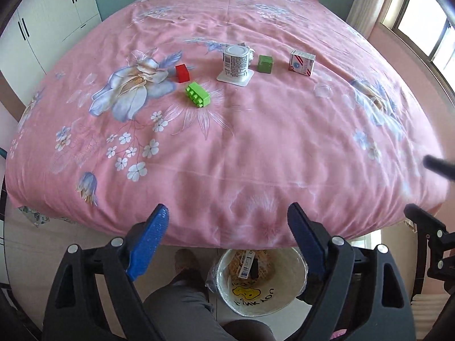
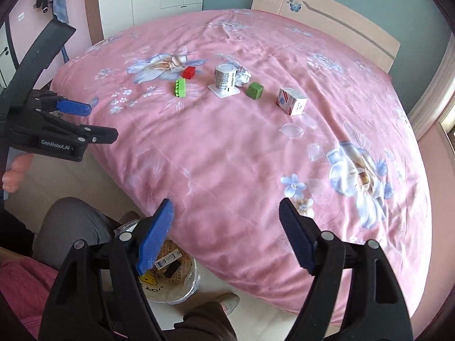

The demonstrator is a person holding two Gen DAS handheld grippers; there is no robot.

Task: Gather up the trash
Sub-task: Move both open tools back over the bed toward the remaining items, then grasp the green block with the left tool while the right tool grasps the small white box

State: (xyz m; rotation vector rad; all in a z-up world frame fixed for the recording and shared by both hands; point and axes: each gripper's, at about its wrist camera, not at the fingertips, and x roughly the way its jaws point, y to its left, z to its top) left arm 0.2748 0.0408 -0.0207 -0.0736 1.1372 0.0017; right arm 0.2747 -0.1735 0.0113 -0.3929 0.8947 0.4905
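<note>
Two grippers hang over the foot of the pink floral bed [image 1: 227, 147], both with jaws spread wide and nothing between them: the left gripper [image 1: 227, 236] above the lined trash bin [image 1: 295, 284] on the floor, the right gripper [image 2: 224, 236] above the bed's edge, so the next piece is probably unpicked. Wrappers already lie in the bin, beside the person's grey trouser leg [image 1: 176, 307]. Remaining trash sits well apart, mid-bed: an upturned yogurt cup [image 1: 235, 64] with crumpled paper [image 2: 241, 75] just behind, and a small carton [image 1: 302, 62]. Toys stand between and beside them, likely to stay: green cube [image 1: 266, 64], red block [image 1: 182, 73], green studded brick [image 1: 198, 94].
</note>
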